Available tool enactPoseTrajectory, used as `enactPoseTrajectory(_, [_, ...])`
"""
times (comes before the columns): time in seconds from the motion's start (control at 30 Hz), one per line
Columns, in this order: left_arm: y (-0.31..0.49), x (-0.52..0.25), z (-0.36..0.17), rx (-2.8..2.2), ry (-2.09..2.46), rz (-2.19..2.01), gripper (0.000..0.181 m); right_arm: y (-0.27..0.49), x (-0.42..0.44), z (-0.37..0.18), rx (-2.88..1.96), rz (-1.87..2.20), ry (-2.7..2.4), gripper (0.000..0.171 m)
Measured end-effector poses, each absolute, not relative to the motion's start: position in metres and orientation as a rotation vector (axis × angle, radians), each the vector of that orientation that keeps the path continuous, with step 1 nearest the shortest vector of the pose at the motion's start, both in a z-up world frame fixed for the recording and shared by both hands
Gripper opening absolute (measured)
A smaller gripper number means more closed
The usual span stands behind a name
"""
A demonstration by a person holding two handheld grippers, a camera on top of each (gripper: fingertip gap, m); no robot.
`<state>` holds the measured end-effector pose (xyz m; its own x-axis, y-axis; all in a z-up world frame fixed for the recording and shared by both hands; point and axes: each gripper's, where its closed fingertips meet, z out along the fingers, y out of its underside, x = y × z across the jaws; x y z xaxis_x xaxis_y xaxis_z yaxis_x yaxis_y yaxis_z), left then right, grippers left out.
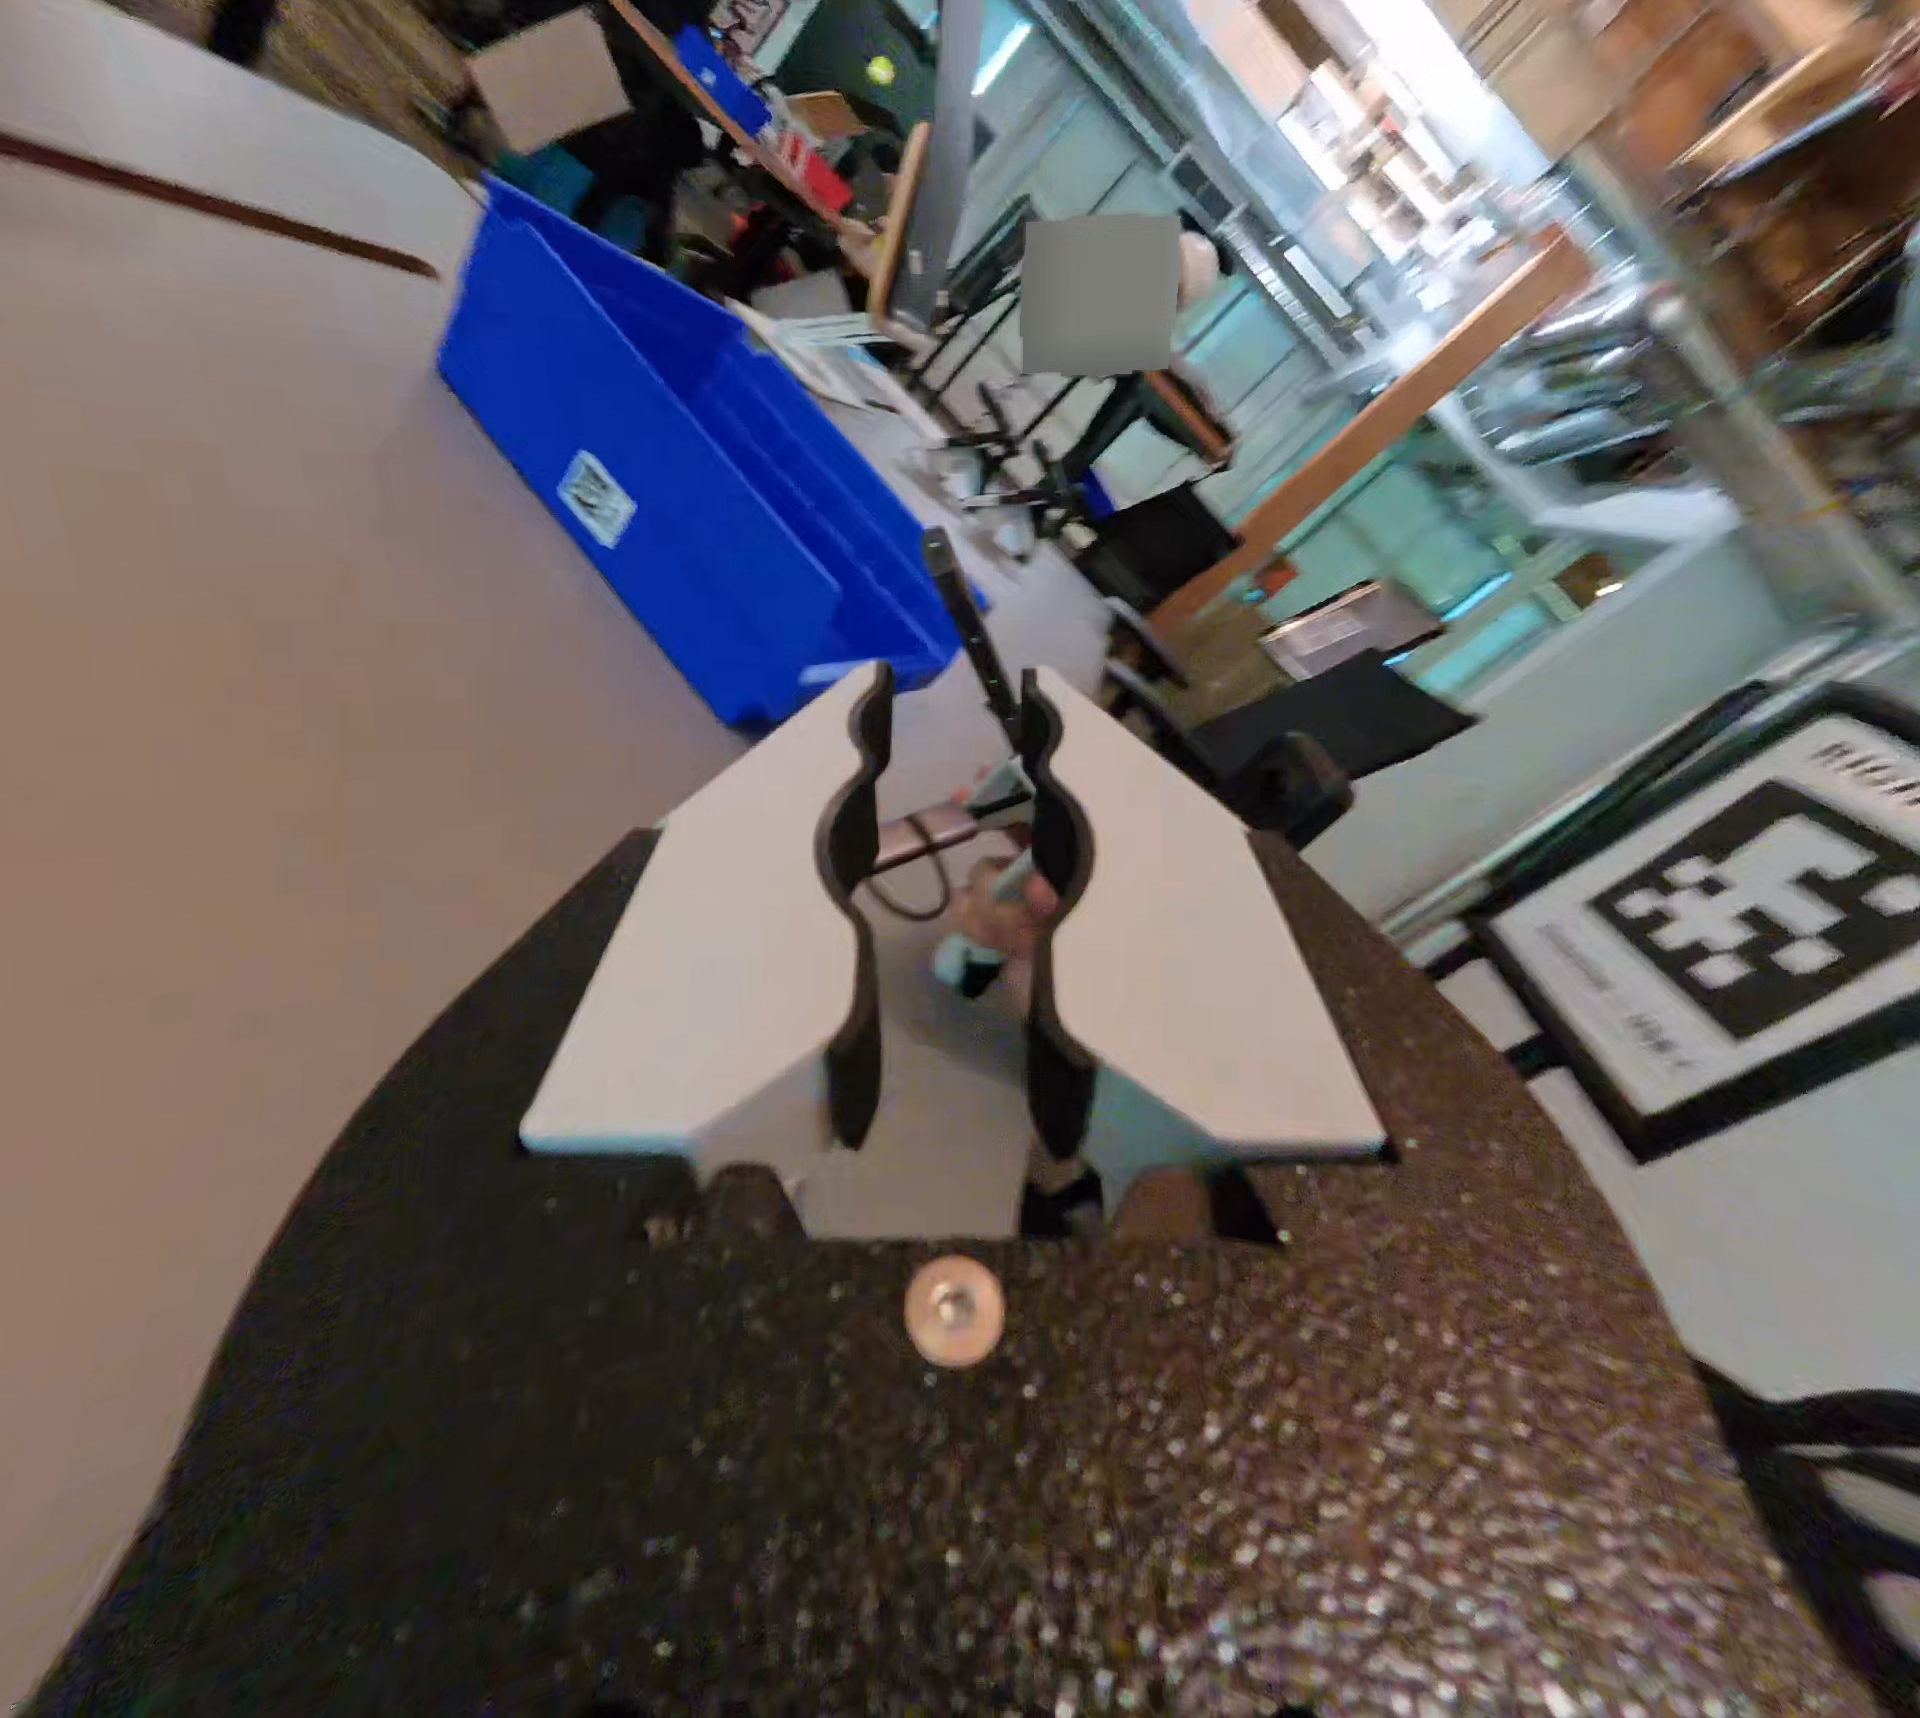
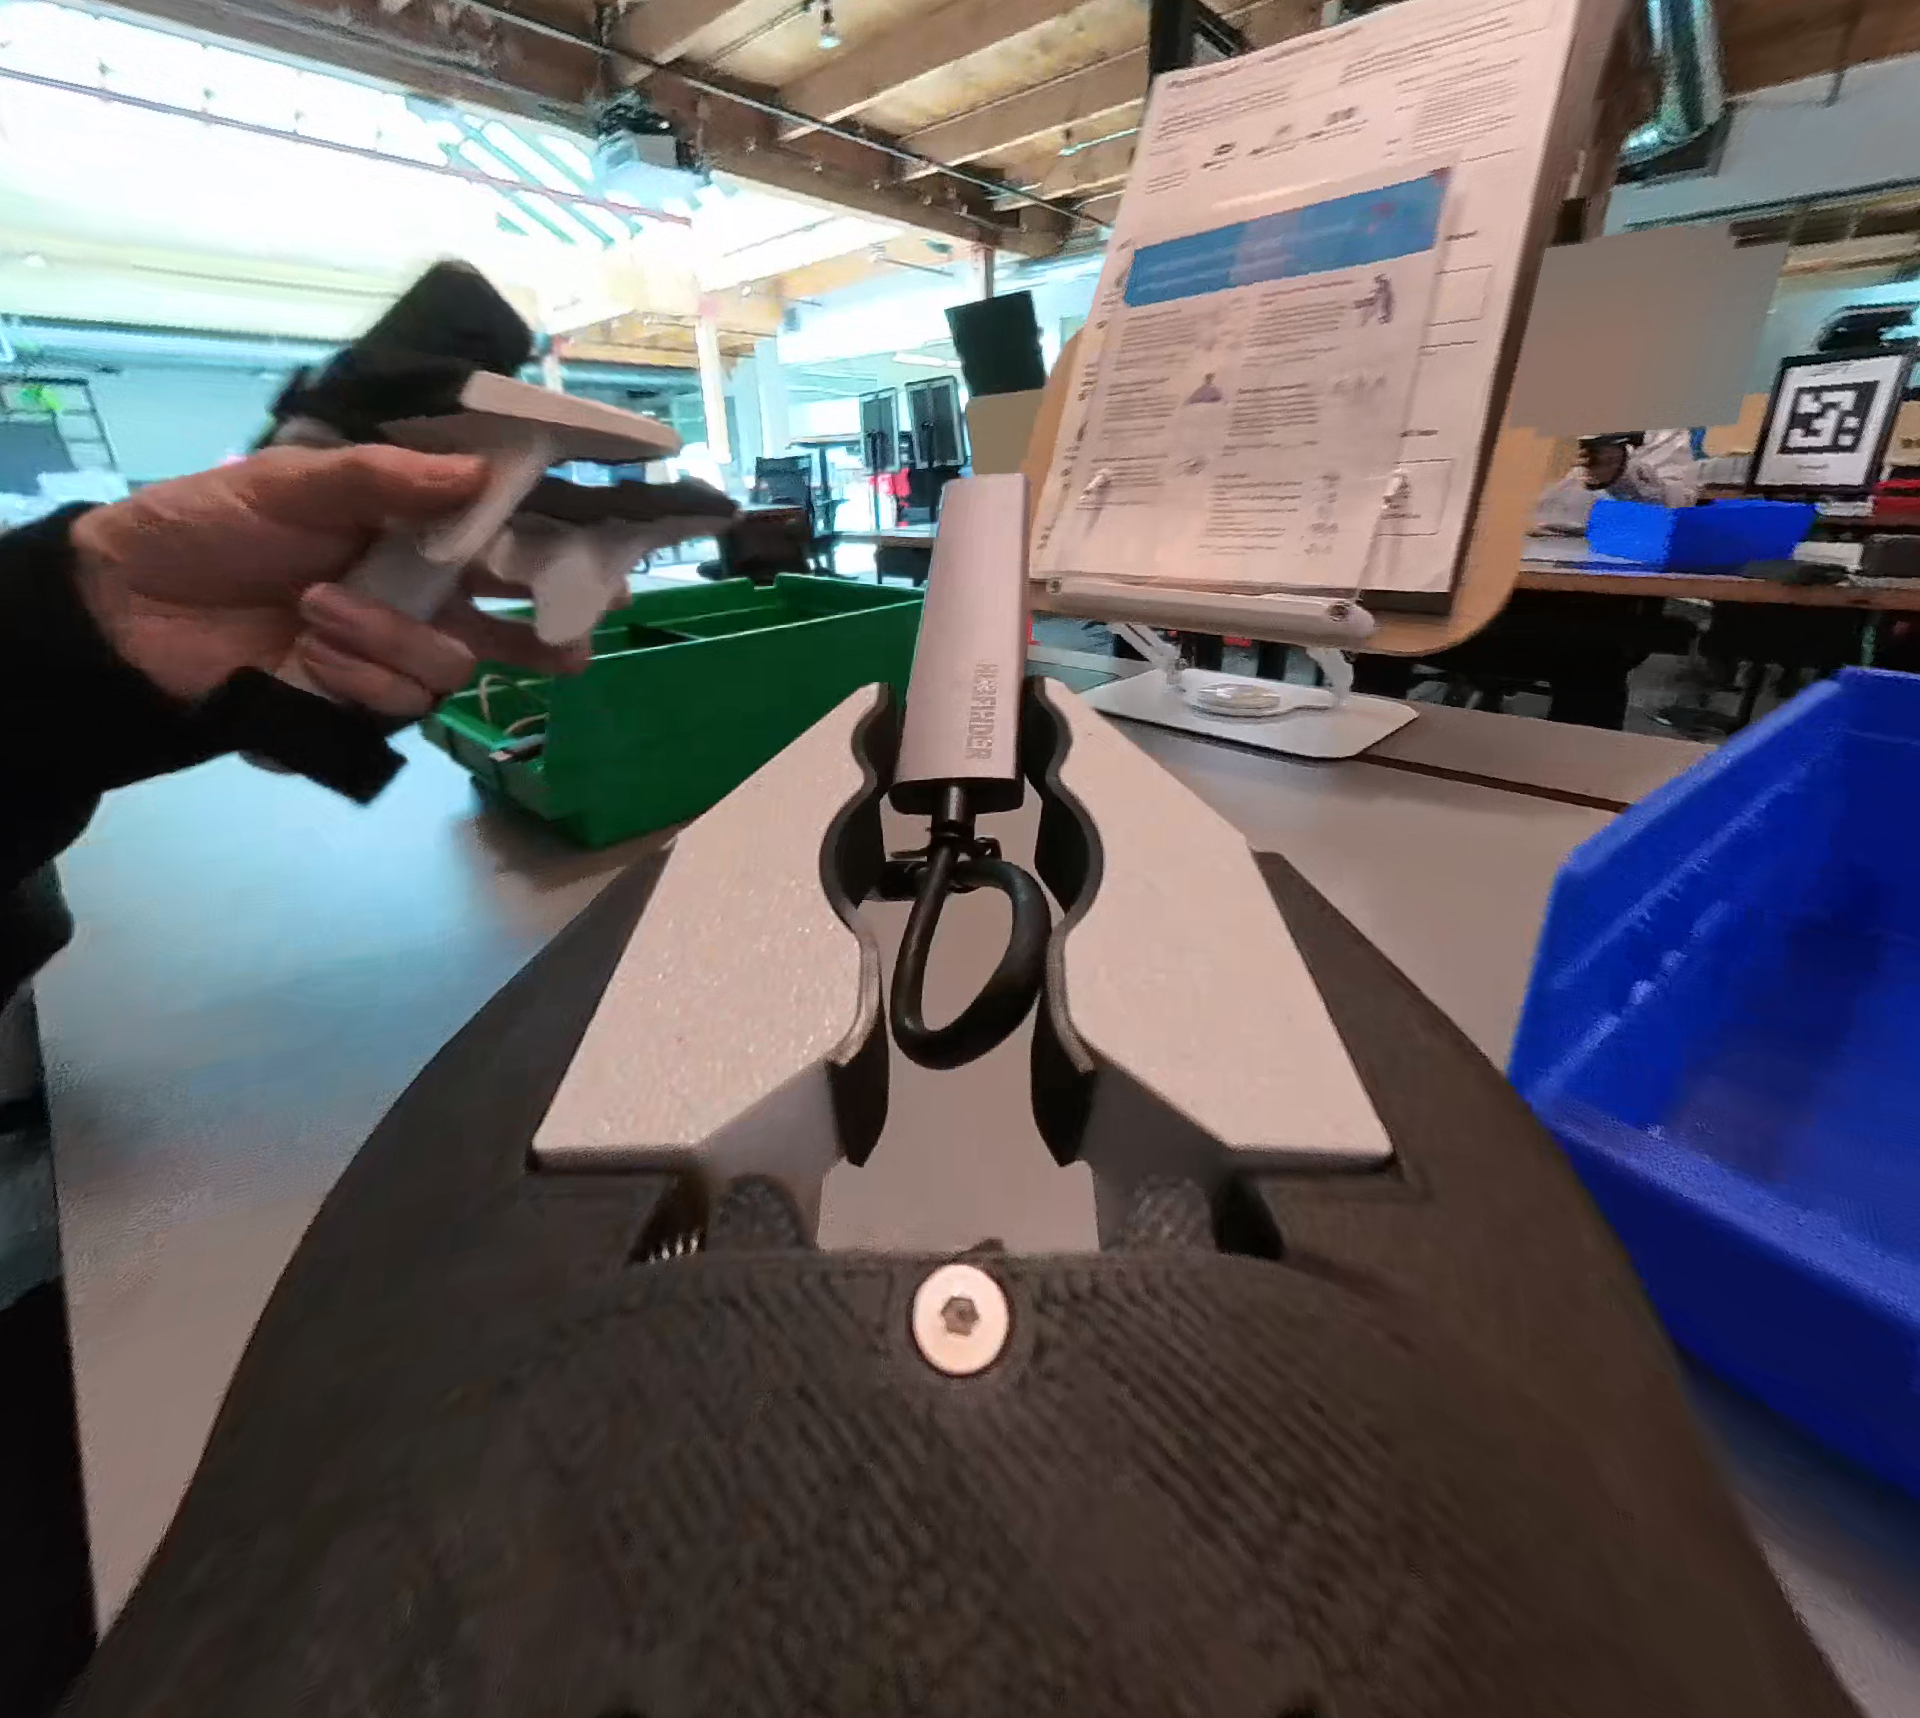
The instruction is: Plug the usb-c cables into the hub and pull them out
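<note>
In the right wrist view, a person's hand (image 2: 260, 567) at the far left holds the left gripper (image 2: 582, 515) in the air over the grey table (image 2: 260, 941); motion blur hides its fingertips there, while its own view shows the jaws standing slightly apart around nothing, a thin dark cable end (image 1: 971, 629) crossing just past the tips. Next comes a green bin (image 2: 707, 712), hard plastic with inner dividers, and coiled wires lie in its near-left compartment. At the centre the right gripper (image 2: 958, 738) clamps the hub (image 2: 961, 629), a slim, smooth, silver-grey metal bar tilted upward, its short black rubbery cable (image 2: 971, 972) curling in a loop between the matte grey fingers. A tilted document stand (image 2: 1299, 380) follows. Far right sits a glossy blue bin (image 2: 1714, 1045); nothing shows in the part of its inside that is visible.
</note>
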<state>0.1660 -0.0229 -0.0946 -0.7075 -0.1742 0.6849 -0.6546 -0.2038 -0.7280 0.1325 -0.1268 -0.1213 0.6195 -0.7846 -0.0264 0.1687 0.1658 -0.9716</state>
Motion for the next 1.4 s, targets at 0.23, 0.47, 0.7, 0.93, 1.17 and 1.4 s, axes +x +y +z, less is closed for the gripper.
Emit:
enactPoseTrajectory(0.23, [0.115,0.219,-0.092,0.731,-2.930,1.848,0.023,-0.126,0.139,-0.138,-1.232,-0.683,0.654,0.023])
enactPoseTrajectory(0.47, [0.188,0.221,-0.178,-0.247,-3.407,0.864,0.053,-0.118,0.138,-0.141,-1.274,-0.641,0.628,0.023])
enactPoseTrajectory(0.7, [0.197,0.210,-0.210,-0.684,-3.287,0.341,0.046,-0.106,0.138,-0.147,-1.357,-0.657,0.603,0.023])
enactPoseTrajectory(0.93, [0.193,0.183,-0.222,-0.592,-2.993,0.211,0.018,-0.106,0.137,-0.147,-1.352,-0.642,0.594,0.023])
enactPoseTrajectory(1.17, [0.183,0.204,-0.193,-0.378,-3.082,0.419,0.012,-0.111,0.137,-0.144,-1.317,-0.634,0.602,0.023])
enactPoseTrajectory(1.4, [0.178,0.255,-0.035,0.325,-3.260,1.323,0.009,-0.111,0.138,-0.144,-1.320,-0.636,0.612,0.023])
